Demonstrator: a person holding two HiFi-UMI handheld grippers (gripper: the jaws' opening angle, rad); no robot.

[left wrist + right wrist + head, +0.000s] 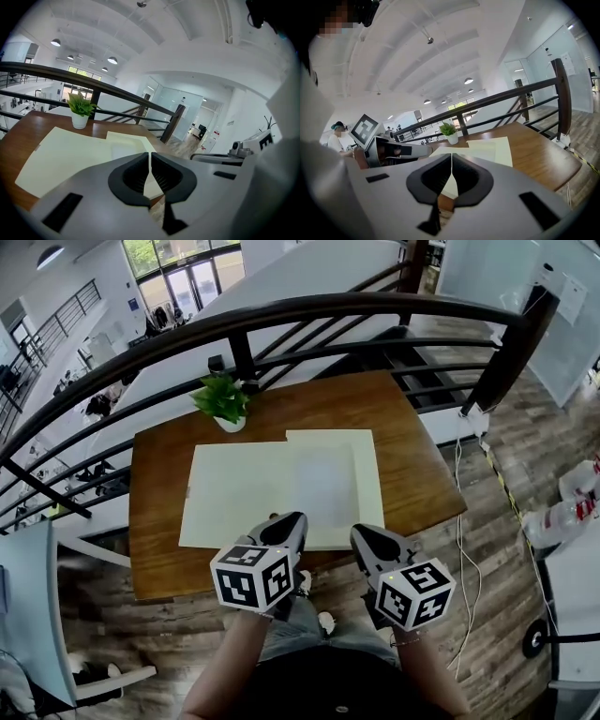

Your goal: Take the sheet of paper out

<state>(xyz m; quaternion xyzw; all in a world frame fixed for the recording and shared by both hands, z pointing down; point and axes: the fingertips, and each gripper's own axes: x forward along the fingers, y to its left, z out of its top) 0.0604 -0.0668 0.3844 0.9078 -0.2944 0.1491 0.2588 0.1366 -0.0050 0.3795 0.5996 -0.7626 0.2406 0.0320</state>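
Observation:
A large cream folder (239,493) lies flat on the wooden table (422,474). A second cream sheet (366,456) overlaps its right side, and a paler rectangular sheet (323,482) shows where they meet. The same cream sheets appear in the left gripper view (70,150) and the right gripper view (497,147). My left gripper (292,518) hovers over the near edge of the folder, jaws shut and empty (150,161). My right gripper (361,532) hangs beside it at the table's near edge, also shut on nothing (451,168).
A small potted plant (225,404) stands at the table's far edge by a dark metal railing (281,315). Stairs (422,352) drop behind the railing. A white cable (464,521) trails on the plank floor at right. My legs are below the near edge.

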